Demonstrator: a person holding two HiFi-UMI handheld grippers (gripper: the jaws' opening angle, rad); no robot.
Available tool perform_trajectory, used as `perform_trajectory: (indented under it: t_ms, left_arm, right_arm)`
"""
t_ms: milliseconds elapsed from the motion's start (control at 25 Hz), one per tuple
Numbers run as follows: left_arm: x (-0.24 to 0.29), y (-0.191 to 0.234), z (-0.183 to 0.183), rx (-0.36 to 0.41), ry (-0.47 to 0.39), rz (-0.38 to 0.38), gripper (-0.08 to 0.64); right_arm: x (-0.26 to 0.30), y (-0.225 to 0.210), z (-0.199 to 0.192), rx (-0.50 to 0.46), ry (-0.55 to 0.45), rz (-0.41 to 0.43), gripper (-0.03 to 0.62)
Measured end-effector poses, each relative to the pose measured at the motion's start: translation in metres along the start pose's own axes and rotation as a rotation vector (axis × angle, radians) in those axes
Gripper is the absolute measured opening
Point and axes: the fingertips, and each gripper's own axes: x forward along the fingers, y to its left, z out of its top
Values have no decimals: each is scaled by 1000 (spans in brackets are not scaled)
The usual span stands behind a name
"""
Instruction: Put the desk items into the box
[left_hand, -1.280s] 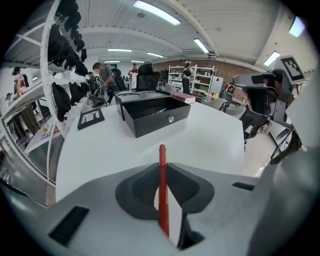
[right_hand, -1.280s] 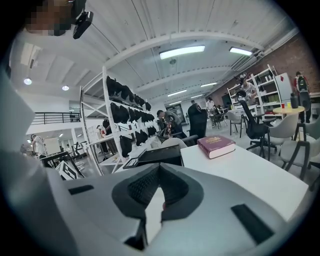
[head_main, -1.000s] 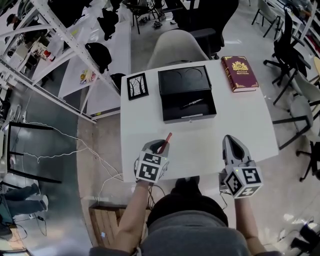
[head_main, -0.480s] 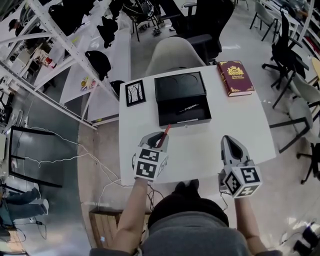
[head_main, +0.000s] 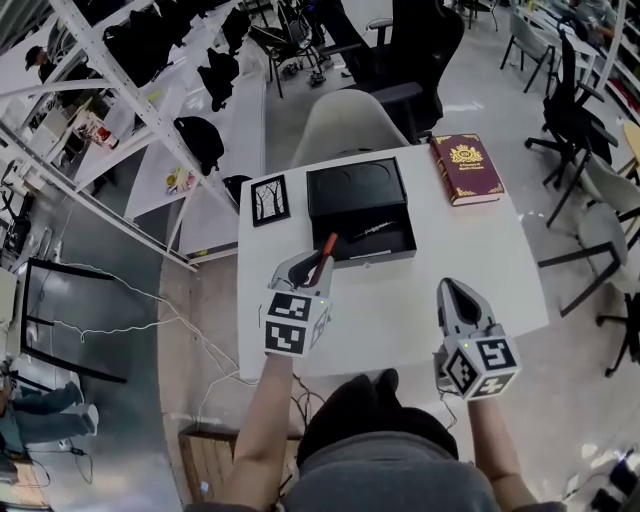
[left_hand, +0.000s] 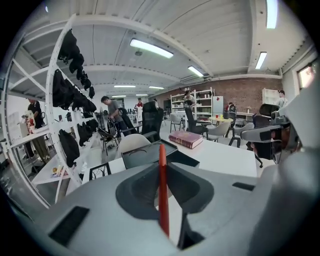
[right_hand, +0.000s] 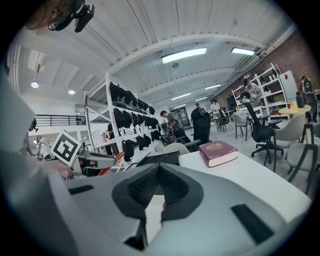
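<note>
My left gripper (head_main: 312, 260) is shut on a red pen (head_main: 326, 247), whose tip pokes out over the front edge of the open black box (head_main: 345, 190). In the left gripper view the pen (left_hand: 162, 195) stands upright between the closed jaws (left_hand: 162, 167), with the box (left_hand: 147, 152) just beyond. A dark pen (head_main: 368, 232) lies inside the box. A framed tree picture (head_main: 270, 199) sits left of the box and a red book (head_main: 465, 168) to its right. My right gripper (head_main: 447, 288) hovers near the table's front right, shut and empty (right_hand: 159, 167).
The white table (head_main: 470, 260) ends just behind both grippers. A white chair (head_main: 345, 120) stands at its far side. Black office chairs (head_main: 575, 100) are off to the right, and metal racks with dark bags (head_main: 200, 135) run along the left.
My left gripper has carried the red pen forward, from the table's front edge up to the box. The right gripper has stayed about where it was.
</note>
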Motion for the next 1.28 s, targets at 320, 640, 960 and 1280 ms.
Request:
perform_trajectory:
  t_ms: [320, 640, 960, 1280]
  left_arm:
    - [7, 11, 43, 68, -67, 10, 51]
    - [32, 12, 67, 114, -94, -59, 51]
    - [76, 4, 64, 183, -62, -143, 51]
    - [121, -12, 30, 263, 46, -261, 51]
  right_arm:
    - [7, -1, 2, 11, -4, 4, 5]
    - [18, -3, 11, 7, -8, -35, 5]
    - [32, -5, 11, 11, 3, -83, 5]
    - [38, -16, 10, 23, 13, -142, 5]
